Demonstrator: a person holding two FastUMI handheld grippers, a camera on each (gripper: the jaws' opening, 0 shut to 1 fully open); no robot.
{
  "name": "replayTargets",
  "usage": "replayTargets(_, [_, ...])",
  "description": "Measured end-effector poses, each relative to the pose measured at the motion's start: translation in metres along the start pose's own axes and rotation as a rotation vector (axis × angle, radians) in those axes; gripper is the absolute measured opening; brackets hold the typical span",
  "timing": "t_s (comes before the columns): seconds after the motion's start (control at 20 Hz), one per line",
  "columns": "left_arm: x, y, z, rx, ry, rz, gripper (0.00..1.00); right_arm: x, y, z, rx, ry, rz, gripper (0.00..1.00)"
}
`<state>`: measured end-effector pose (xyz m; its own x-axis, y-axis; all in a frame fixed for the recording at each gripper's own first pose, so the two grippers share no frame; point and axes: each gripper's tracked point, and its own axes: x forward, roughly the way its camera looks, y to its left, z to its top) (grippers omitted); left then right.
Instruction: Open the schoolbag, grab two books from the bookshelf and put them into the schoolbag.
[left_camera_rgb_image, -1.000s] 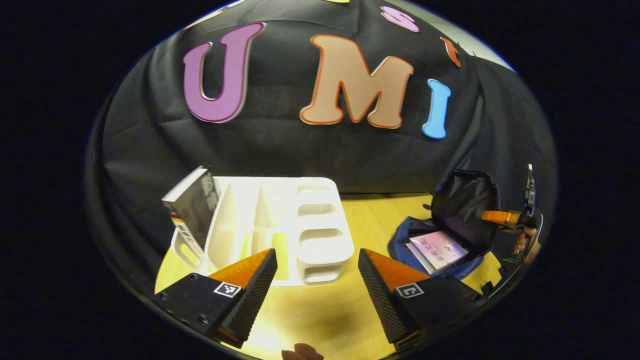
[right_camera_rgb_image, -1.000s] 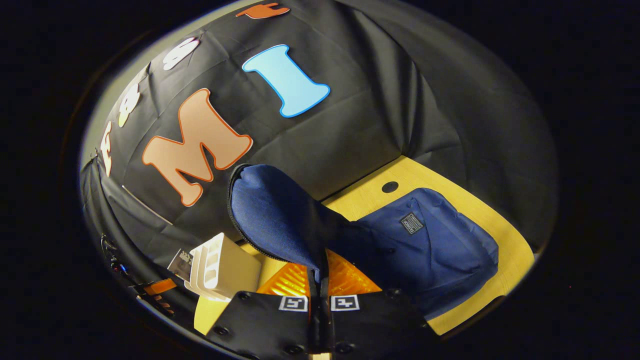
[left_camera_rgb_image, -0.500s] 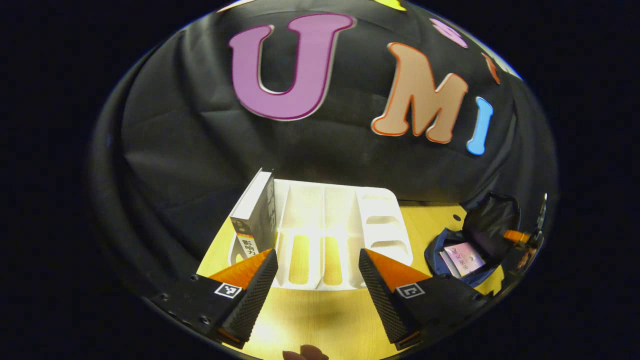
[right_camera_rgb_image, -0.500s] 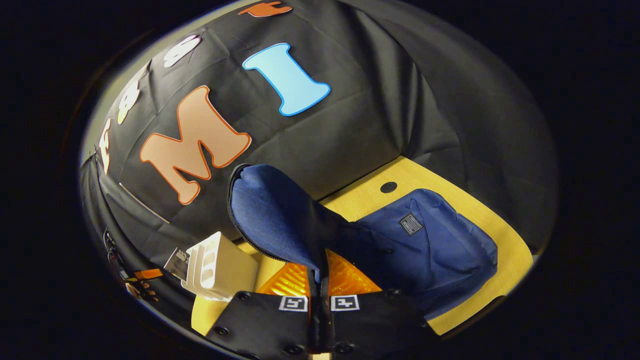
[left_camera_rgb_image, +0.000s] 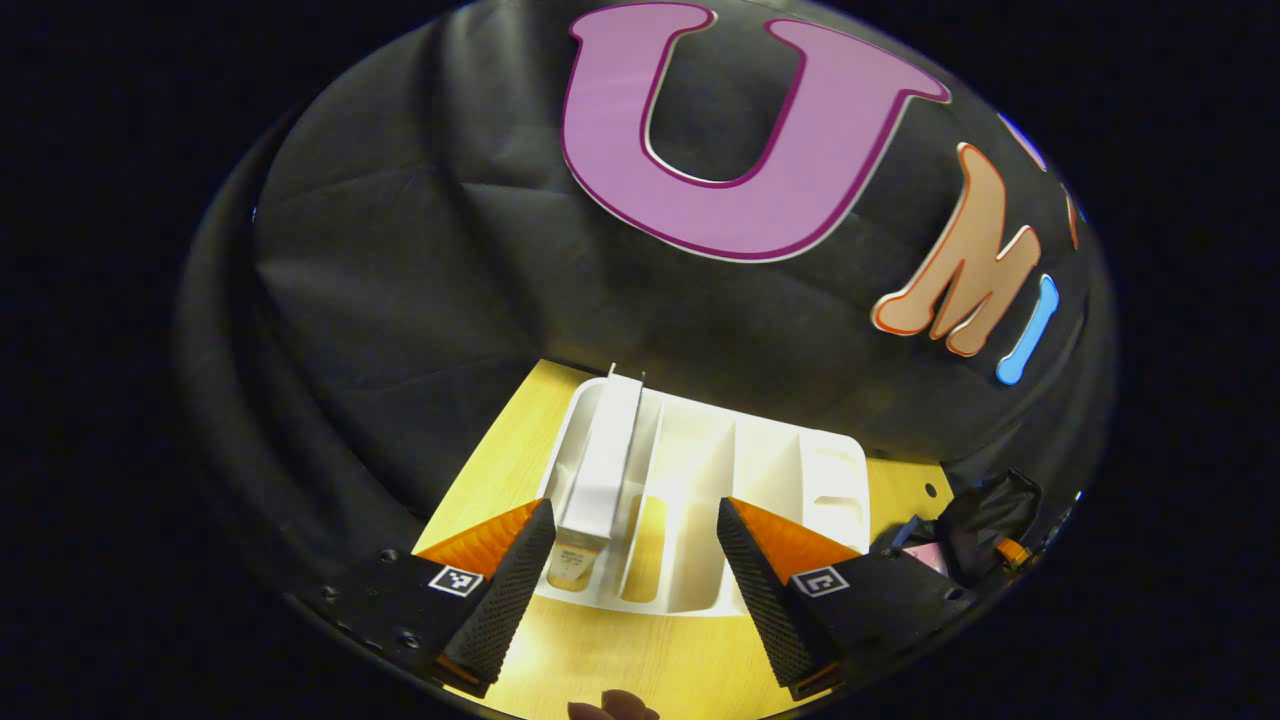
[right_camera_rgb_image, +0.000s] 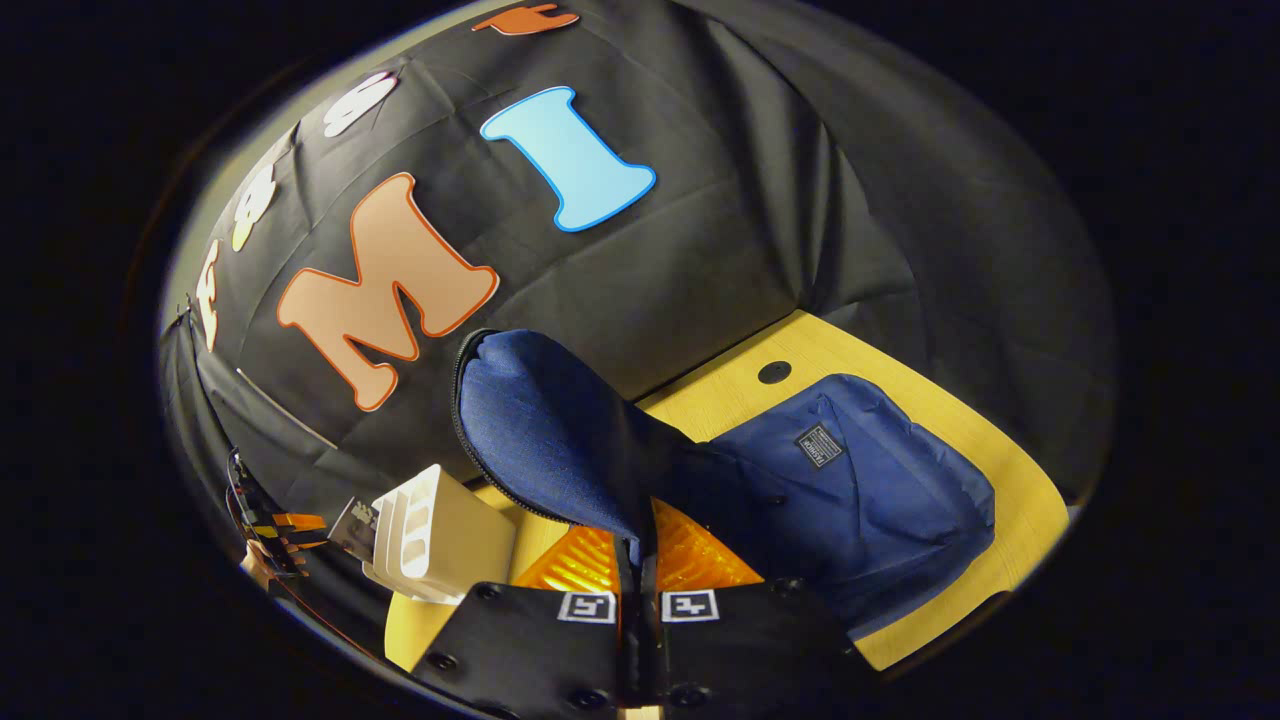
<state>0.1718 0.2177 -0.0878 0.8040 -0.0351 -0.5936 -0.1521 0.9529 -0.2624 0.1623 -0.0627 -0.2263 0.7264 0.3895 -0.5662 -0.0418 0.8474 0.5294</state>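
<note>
My left gripper is spread wide, empty, with the book standing in the white bookshelf just ahead between its fingers. My right gripper is clenched on the schoolbag flap — the schoolbag lies ahead, right of it.

The left gripper swung toward the bookshelf and came closer above it, fingers spread wide as before. The book at the shelf's end slot, formerly off to one side, came to lie just ahead of the gap. The schoolbag slid to the view's edge, apparently farther off.
</note>
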Motion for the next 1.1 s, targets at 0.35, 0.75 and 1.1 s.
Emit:
replayTargets(0.35, [0.04, 0.011, 0.009, 0.071, 0.094, 0.028, 0.94, 0.0, 0.001, -0.002, 0.0, 0.007, -0.007, 0.03])
replayTargets(0.75, [0.074, 0.03, -0.003, 0.165, 0.243, 0.096, 0.95, -0.001, -0.001, -0.002, 0.009, 0.0, -0.02, 0.03])
replayTargets(1.1, [0.073, 0.031, -0.005, 0.214, 0.295, 0.142, 0.95, -0.001, -0.002, -0.004, 0.01, 0.004, -0.021, 0.03])
